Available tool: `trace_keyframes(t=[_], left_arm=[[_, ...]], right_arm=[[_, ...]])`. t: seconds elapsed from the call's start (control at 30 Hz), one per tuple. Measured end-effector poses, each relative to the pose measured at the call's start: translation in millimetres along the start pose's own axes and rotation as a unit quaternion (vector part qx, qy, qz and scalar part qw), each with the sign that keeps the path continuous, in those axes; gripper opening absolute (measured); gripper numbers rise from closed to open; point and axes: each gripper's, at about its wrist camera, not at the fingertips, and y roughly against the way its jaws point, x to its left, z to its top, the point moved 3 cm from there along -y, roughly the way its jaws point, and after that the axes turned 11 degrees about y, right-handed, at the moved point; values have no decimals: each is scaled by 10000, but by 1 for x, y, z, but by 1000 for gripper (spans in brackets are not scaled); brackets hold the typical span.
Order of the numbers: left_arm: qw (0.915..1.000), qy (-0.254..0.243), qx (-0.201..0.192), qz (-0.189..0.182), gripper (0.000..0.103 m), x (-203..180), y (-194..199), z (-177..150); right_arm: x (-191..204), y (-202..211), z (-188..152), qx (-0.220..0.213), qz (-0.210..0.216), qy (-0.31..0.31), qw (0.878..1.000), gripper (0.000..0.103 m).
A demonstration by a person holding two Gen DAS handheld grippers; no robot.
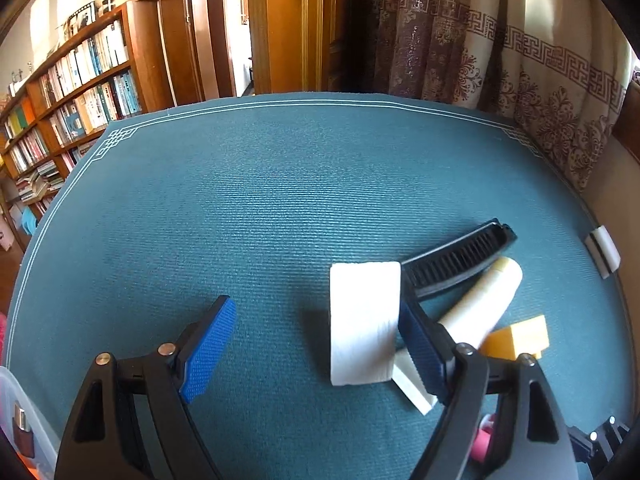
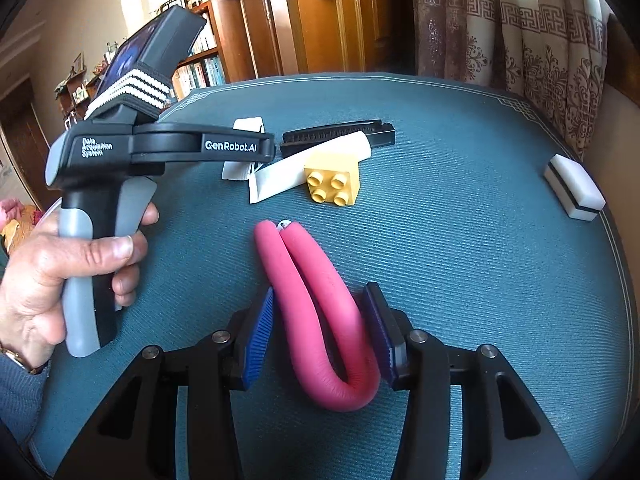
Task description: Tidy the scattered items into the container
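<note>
I am holding my left claw [image 1: 316, 348] wide open just above the desk [image 1: 280, 184], its right pad sitting against the edge of a white block [image 1: 364, 320] while the left pad is standing well clear of it; beside the block a black comb [image 1: 460, 256], a cream tube [image 1: 484, 300] and a yellow brick [image 1: 516, 336] are lying in a cluster. My right claw [image 2: 320, 336] is partly open and straddling the bent pink foam roller [image 2: 320, 312], both pads sitting close against its sides, though I cannot tell whether they are pressing; a clear container [image 1: 24, 420] is showing at the left edge of the left wrist view, and a white-and-black eraser [image 2: 574, 192] is lying apart near the desk's right edge.
</note>
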Motion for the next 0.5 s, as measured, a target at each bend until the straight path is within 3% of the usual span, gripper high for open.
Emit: trace_keyframes(t=[0.17, 0.23, 0.33, 0.5], left_arm=[[9999, -39, -125, -18, 58, -1, 1, -3], [9999, -54, -151, -37, 45, -2, 3, -5], [9999, -16, -152, -43, 33, 0, 7, -7], [9998, 82, -204, -12, 33, 7, 20, -14]], right_arm=[[-2, -3, 2, -11, -22, 9, 10000, 49], [-4, -4, 2, -25, 7, -25, 10000, 49], [-6, -5, 2, -43, 40, -65, 10000, 49], [-10, -4, 2, -75, 90, -154, 9998, 48]])
